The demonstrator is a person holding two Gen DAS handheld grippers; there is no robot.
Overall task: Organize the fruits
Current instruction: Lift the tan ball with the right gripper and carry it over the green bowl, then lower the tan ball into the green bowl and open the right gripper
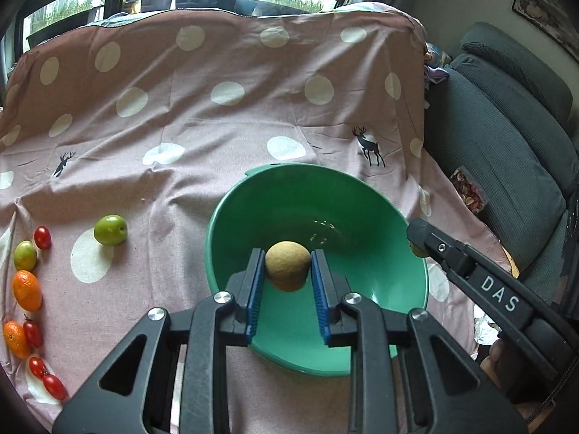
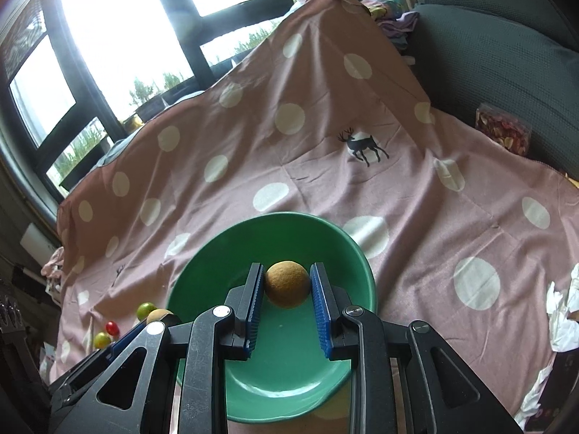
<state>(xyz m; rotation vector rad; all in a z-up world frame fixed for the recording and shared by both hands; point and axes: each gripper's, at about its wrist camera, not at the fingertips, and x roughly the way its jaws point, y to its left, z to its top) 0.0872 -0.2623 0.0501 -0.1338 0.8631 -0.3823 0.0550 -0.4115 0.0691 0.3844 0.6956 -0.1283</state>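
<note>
My left gripper (image 1: 287, 266) is shut on a round tan fruit (image 1: 287, 266) and holds it over the green bowl (image 1: 362, 195). My right gripper (image 2: 286, 284) is shut on a second tan fruit (image 2: 286, 284) over the same bowl (image 2: 224, 249). The right gripper shows in the left wrist view (image 1: 419, 233) at the bowl's right rim. The left gripper's fruit (image 2: 159, 315) shows at the bowl's left rim in the right wrist view. The bowl has no fruit lying in it.
On the pink dotted cloth (image 1: 217, 126), left of the bowl, lie a green fruit (image 1: 110, 229), a smaller green fruit (image 1: 25, 255), two oranges (image 1: 27, 289) and several cherry tomatoes (image 1: 42, 237). A grey sofa (image 1: 514, 137) stands to the right.
</note>
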